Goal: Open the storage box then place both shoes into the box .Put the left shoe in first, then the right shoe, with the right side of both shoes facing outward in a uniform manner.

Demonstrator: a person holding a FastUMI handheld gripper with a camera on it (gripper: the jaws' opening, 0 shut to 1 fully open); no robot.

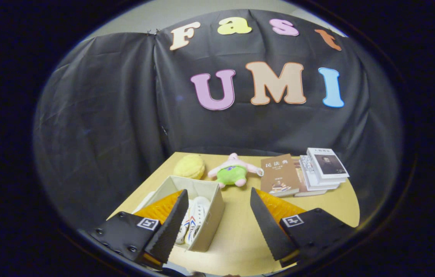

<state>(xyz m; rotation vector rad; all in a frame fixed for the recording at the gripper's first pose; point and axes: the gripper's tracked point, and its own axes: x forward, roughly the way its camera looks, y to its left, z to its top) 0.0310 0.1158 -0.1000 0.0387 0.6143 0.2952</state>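
The gripper is released, its two fingers spread wide apart and grasping nothing, above the near part of a wooden table. One open storage box of beige fabric stands in the lower left, partly behind the left finger. Inside it lie two white shoes with red and blue stripes, side by side. Behind the box there is one yellow round plush and one pink-and-green plush toy. In the middle right, a brown book lies beside a stack of white books; I cannot count the stack surely. Between the fingers the table surface is free up to its near edge. The brown cover carries large characters, too small for reading with certainty.
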